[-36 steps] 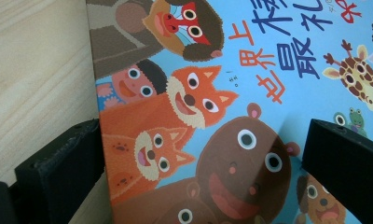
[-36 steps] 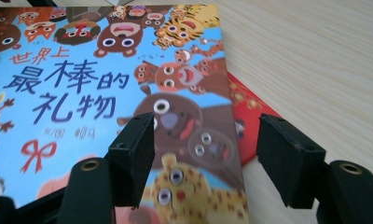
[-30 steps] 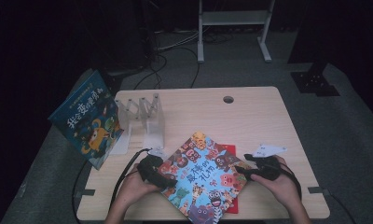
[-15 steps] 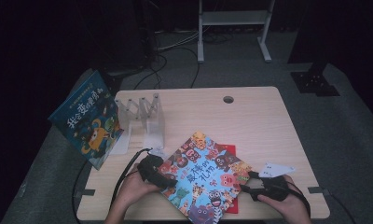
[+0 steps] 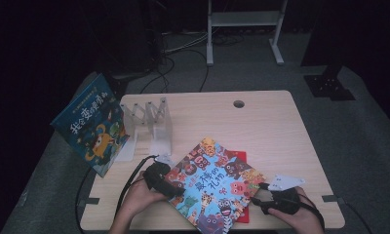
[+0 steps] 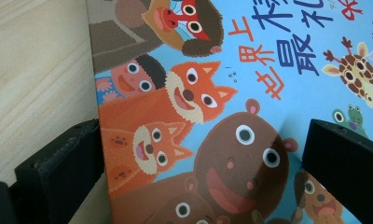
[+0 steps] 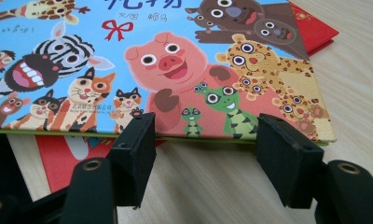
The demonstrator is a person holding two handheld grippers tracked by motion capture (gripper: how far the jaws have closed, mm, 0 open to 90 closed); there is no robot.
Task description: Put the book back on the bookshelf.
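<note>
Your L gripper (image 5: 176,191) sits at the book's (image 5: 214,184) left edge; in the left gripper view the jaws stand apart, one on the table side, one over the cover. Can't tell if the pads press on it. Your R gripper (image 5: 258,200) is at the book's right edge. In the right gripper view its jaws stand apart, tips just short of the book edge, nothing between them; not gripping.

Count: 2 grippers, 2 hands, 3 books, 1 clear rack (image 5: 149,119).

Book: flat on the table (image 5: 261,122), near front edge, between both grippers, turned diagonal. Cover light blue, glossy, crowded w/ cartoon animals (pig, zebra, leopard, bears, foxes, giraffe, frog), blue + orange characters, small red bow. Hardcover, edge raised slightly off the table on the R side.

Red book (image 5: 238,157) lies under it, corner sticking out at far right and near side.
Blue book (image 5: 92,126) leans off the table's left end, beside the rack, well apart from the grippers.
</note>
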